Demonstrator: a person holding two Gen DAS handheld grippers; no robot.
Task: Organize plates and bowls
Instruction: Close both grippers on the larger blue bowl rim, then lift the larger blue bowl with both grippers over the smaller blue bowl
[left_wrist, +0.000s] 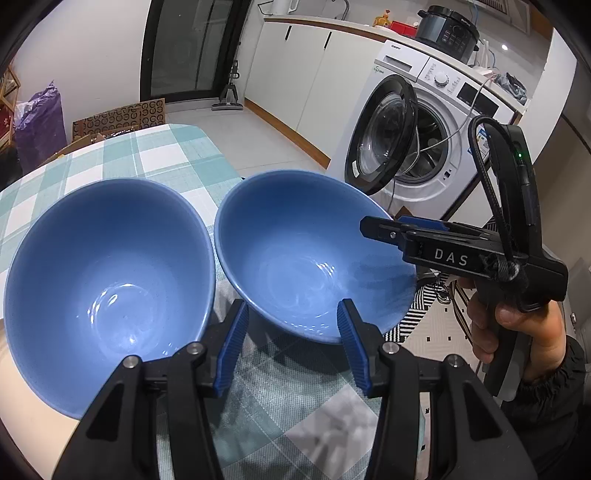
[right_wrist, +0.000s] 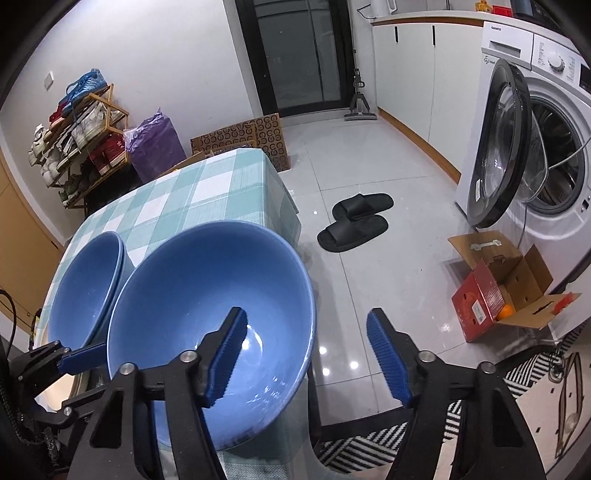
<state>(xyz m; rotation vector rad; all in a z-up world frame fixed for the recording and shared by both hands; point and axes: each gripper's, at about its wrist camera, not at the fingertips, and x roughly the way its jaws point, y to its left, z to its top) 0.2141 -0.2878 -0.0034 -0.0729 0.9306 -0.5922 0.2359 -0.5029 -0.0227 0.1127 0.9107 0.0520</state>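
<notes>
Left tongs (left_wrist: 291, 345) wide open, holding nothing, jaws either side of the near rim of the right bowl (left_wrist: 314, 258), not touching. Right tongs (right_wrist: 306, 360) also wide open and empty; left finger (right_wrist: 227, 354) over that bowl's inside, right finger (right_wrist: 388, 363) outside past the rim, so the wall sits between the jaws but isn't clamped yet.

Both bowls are on the checked table (left_wrist: 162, 155); the right bowl is at the table's corner, its rim seemingly overhanging the floor. Left bowl (left_wrist: 107, 288) is just beside it, rims almost touching.

Risks, my read: a pinch on one glossy wall could slip or tip the bowl off the edge; a nudge would knock it into its neighbour.

Right view shows a double rim on the left bowl (right_wrist: 86, 280), probably two nested, and the drop to the floor. Left view shows both bowl insides, empty, and the hand (left_wrist: 517, 317) on the right tongs.
</notes>
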